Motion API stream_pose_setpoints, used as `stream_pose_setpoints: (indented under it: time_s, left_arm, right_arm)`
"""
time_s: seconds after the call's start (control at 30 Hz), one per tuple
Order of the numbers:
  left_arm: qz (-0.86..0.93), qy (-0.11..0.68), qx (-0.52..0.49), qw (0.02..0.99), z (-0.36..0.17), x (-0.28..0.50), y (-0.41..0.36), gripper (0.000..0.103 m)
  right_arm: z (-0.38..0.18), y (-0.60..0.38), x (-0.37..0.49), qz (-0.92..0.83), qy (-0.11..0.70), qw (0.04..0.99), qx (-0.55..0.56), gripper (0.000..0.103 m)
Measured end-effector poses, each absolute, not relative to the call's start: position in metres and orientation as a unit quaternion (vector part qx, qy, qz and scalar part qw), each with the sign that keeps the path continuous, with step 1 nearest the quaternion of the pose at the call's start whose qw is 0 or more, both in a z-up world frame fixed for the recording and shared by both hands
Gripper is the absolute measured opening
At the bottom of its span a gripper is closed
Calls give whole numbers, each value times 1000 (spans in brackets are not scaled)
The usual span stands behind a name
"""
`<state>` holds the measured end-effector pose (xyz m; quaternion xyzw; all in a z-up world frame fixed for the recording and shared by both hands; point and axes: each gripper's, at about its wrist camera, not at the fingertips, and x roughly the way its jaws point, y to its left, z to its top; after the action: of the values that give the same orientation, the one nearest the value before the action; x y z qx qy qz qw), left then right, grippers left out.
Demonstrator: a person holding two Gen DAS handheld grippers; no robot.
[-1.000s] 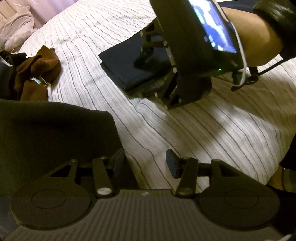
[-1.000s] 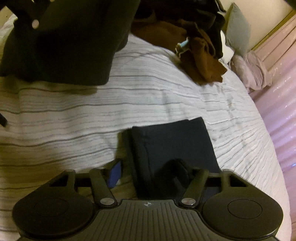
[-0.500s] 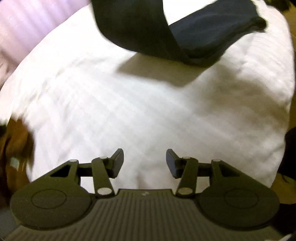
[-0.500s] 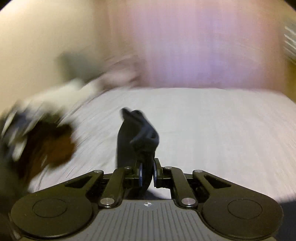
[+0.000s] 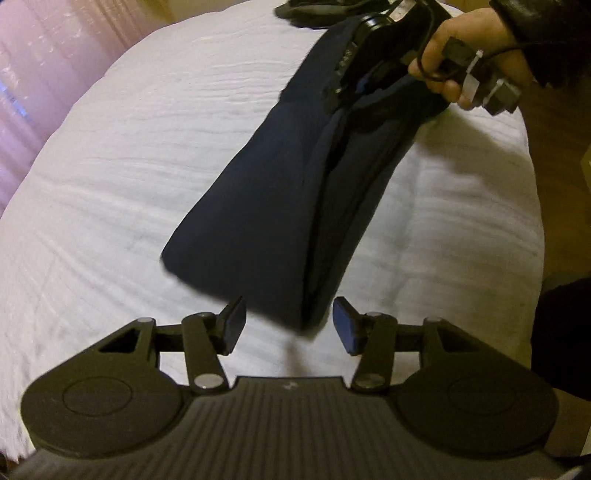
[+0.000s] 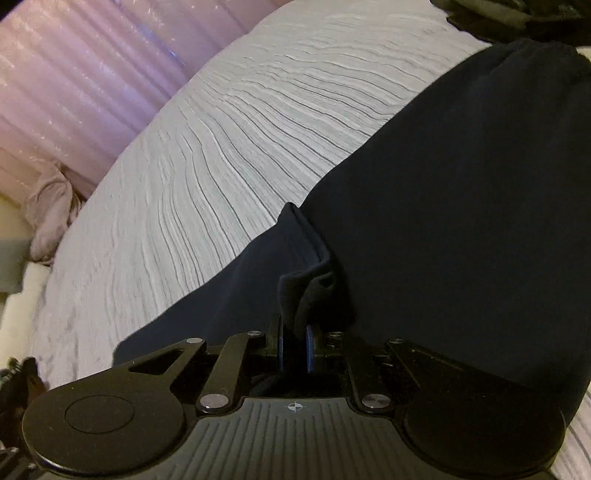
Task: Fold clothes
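A folded dark navy garment hangs in the air over the striped white bed, held at its far end by my right gripper in a person's hand. Its near end dips down between the fingers of my left gripper, which stands open and apart from the cloth. In the right wrist view the right gripper is shut on a bunched edge of the navy garment, which fills the right half of that view.
Pink curtains run along the far side of the bed, with a pale pillow beside them. More dark clothing lies at the bed's far edge. Brown cloth shows at the lower left. A wooden floor lies to the right.
The right gripper shut on the folded navy garment and lifted it off the bed. The garment now hangs toward my open left gripper, which has swung away from the dark cloth it faced.
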<state>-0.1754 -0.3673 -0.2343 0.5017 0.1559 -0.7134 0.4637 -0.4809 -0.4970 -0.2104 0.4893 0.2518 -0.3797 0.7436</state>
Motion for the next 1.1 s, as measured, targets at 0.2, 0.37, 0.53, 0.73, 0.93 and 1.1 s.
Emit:
stream_pose_setpoints:
  time_s: [0.2,0.37,0.53,0.73,0.93,1.1]
  left_arm:
    - [-716,147,510,455,-242,-182,-399,48]
    - [-711,128,528,448,-250,-165,-419,48]
    - [-709,91,553,428,-258,-142,-429,53]
    - [-713,65,569,404,-268,-118,-437,54]
    - [-726,-43,592,346,-282,-106,-422,59]
    - [-728,-238,595,243,-317,-93,-404,66]
  right_arm:
    - [-213,-515,-497,-375,254,733,507,10]
    - [-200,-513,-519,-418,264,722,483,43]
    - [-186,-490,-506,-413,296,750,423,44]
    - [-178,-457,-464,-353,336,800,350,45]
    - [-188,-430,-422,-334,338,805,355,68]
    - [-189,-382,-375,-294,394,833,253,68]
